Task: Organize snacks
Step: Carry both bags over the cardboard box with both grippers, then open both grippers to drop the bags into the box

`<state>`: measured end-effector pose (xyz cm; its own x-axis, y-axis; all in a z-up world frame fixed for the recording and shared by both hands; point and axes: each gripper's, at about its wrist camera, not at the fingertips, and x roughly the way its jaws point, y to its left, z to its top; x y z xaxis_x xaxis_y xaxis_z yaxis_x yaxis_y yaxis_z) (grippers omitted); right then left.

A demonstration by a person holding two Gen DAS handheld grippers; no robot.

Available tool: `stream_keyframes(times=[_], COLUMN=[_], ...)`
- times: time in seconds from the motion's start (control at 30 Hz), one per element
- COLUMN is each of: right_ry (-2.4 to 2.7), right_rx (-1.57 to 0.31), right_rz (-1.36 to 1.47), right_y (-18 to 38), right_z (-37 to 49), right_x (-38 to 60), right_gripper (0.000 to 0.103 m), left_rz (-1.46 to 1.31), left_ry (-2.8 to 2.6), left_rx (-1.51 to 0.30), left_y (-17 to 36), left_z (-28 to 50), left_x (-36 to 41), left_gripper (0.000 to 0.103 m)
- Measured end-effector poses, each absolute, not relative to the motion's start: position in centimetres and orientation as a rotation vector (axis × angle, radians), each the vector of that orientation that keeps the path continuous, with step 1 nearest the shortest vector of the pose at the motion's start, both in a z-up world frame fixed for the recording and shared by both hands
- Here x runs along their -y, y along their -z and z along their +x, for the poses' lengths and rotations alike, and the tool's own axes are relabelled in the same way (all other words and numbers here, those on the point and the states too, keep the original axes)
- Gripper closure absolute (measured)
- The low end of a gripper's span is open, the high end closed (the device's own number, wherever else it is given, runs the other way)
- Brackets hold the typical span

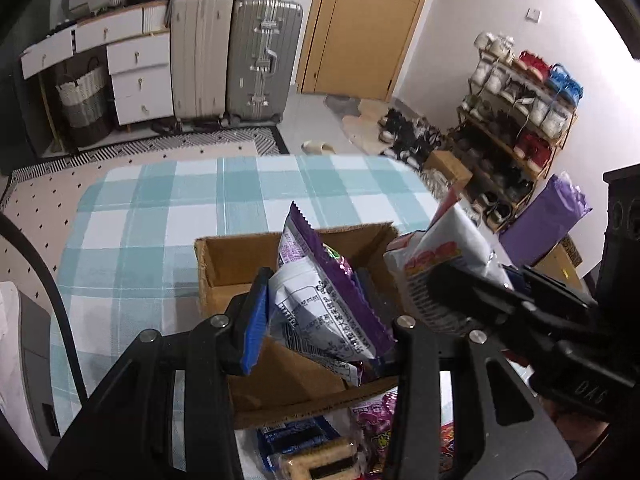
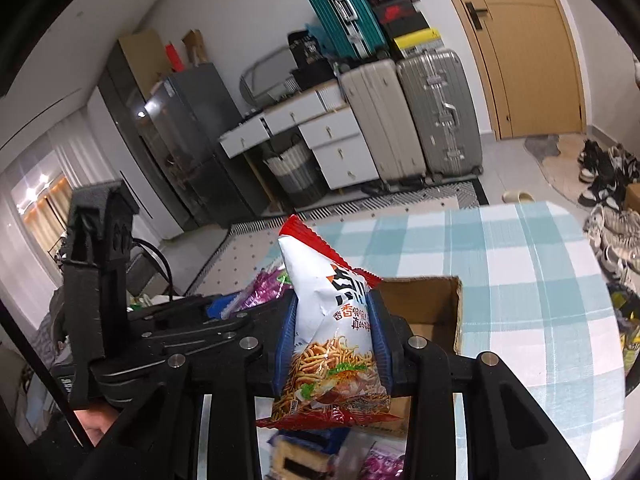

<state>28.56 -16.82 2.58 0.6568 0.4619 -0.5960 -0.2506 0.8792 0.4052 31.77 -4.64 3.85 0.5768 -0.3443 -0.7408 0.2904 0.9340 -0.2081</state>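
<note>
My left gripper [image 1: 316,308] is shut on a purple and white snack bag [image 1: 320,280], which it holds upright over an open cardboard box [image 1: 224,264] on the teal checked tablecloth [image 1: 160,208]. The right gripper [image 2: 335,344] is shut on a white and red noodle snack bag [image 2: 332,320], just left of the same box [image 2: 424,308]. That bag [image 1: 444,256] also shows at the right of the left wrist view. Loose packets lie in front of the box: a blue packet [image 1: 296,436], a purple packet [image 1: 376,412] and a cracker pack [image 1: 316,460].
Beyond the table's far edge are a patterned rug [image 1: 168,148], two suitcases [image 1: 236,56], white drawers [image 1: 136,76] and a wooden door [image 1: 360,28]. A shoe rack [image 1: 520,112] stands at the right and a dark glass cabinet [image 2: 180,140] at the left.
</note>
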Motion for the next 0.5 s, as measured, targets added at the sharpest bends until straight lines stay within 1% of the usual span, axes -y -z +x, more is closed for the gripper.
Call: stream_keyframes(times=[0.3, 0.5], right_ry=[-0.394, -0.387], right_rx=[-0.821, -0.846], right_rz=[0.308, 0.276], right_y=[2.2, 3.5], right_z=[31.4, 32.1], right_x=[17.3, 16.6], right_gripper=[0.069, 0.069], left_rz=[-0.061, -0.068], left_ry=[0.368, 0.342], left_rx=[-0.925, -0.955], left_y=[0.9, 3.1], left_z=[33.5, 34.4], left_x=[4.7, 4.6], left_gripper=[0.065, 0.065])
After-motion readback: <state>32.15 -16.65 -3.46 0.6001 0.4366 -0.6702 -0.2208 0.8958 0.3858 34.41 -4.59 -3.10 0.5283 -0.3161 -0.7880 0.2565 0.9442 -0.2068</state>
